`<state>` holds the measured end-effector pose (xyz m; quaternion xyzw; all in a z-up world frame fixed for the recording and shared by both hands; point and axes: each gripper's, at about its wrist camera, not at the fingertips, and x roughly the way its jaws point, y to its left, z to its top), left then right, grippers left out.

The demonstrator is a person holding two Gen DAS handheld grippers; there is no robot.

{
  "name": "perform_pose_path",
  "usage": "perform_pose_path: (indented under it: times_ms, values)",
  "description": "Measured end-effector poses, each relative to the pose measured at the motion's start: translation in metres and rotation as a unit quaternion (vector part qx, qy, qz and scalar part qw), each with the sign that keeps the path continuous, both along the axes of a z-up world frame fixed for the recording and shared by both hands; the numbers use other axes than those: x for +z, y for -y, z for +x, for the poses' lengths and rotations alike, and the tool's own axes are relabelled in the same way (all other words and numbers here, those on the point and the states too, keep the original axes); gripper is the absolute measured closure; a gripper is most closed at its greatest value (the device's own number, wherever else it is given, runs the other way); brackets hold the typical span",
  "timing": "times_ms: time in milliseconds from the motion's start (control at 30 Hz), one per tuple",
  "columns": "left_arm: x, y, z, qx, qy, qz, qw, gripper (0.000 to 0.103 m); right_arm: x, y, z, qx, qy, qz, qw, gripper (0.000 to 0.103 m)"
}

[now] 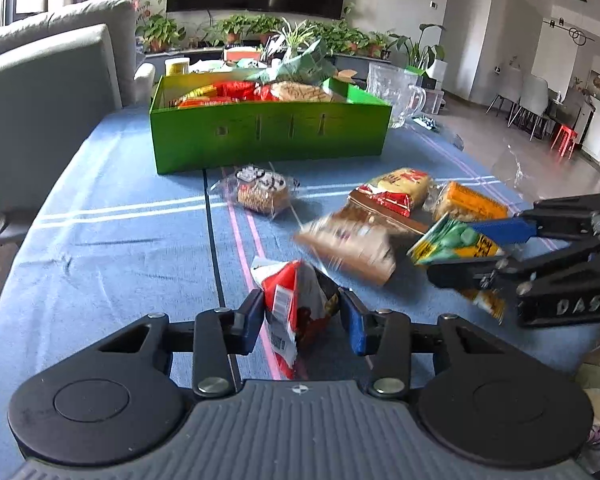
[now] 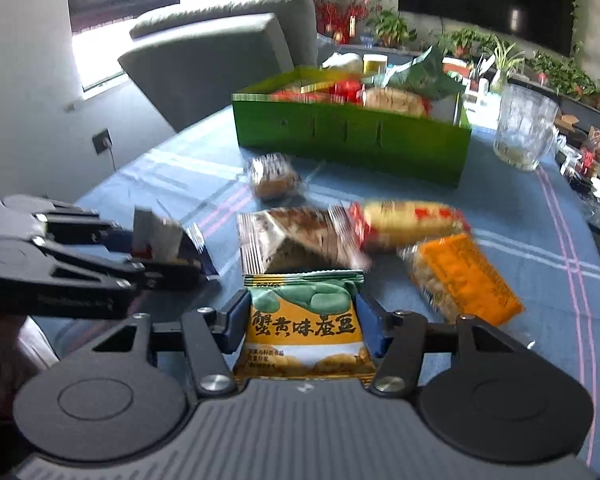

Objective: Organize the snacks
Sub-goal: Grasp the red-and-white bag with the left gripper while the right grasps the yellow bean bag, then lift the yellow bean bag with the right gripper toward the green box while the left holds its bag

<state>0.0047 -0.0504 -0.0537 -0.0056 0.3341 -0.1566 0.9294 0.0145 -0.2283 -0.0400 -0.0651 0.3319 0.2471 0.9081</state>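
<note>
My left gripper point(image 1: 302, 316) is shut on a red and white snack packet point(image 1: 296, 308), which stands upright between its pads just above the blue tablecloth point(image 1: 120, 248). To its right, my right gripper point(image 2: 304, 328) grips a yellow and green packet point(image 2: 302, 320) flat by its side edges. That gripper point(image 1: 480, 248) and its packet point(image 1: 452, 242) also show in the left wrist view. Ahead stands a green box point(image 1: 268, 136) holding several snacks. Loose before it lie a panda-print packet point(image 1: 262, 190), a brown one point(image 1: 352, 240), a yellow-red one point(image 1: 400, 188) and an orange one point(image 1: 470, 202).
A glass pitcher point(image 1: 396, 88) stands right of the box. A grey chair point(image 1: 52, 100) is at the table's far left. Potted plants point(image 1: 236, 30) and clutter line the back. The table edge curves away on the right above a tiled floor point(image 1: 500, 132).
</note>
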Motion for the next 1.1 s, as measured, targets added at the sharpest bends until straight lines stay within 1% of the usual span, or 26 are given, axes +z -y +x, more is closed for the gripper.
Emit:
perform_pose_path:
  times_ms: [133, 233, 500, 700, 833, 1100]
  values:
    - [0.008, -0.001, -0.002, -0.002, 0.011, -0.004, 0.9999, 0.064, 0.014, 0.004, -0.002, -0.007, 0.019, 0.018, 1.000, 0.025]
    - [0.011, -0.002, -0.005, -0.002, 0.016, -0.007, 0.9998, 0.065, 0.020, 0.005, -0.002, -0.015, 0.028, 0.026, 0.999, 0.025]
    - [0.019, -0.007, 0.001, 0.007, 0.020, -0.015, 0.9997, 0.065, 0.024, 0.008, 0.005, -0.040, 0.021, 0.049, 0.998, 0.025]
    - [0.034, -0.006, 0.015, 0.002, 0.039, -0.010, 0.9992, 0.064, 0.034, 0.008, 0.020, -0.054, 0.024, 0.068, 0.996, 0.025]
    - [0.041, -0.008, 0.027, 0.003, 0.051, -0.015, 0.9986, 0.064, 0.041, 0.004, 0.033, -0.055, 0.028, 0.082, 0.995, 0.025]
    - [0.042, -0.015, 0.058, 0.010, 0.045, -0.024, 0.9986, 0.064, 0.050, -0.002, 0.063, -0.059, 0.034, 0.091, 0.994, 0.025]
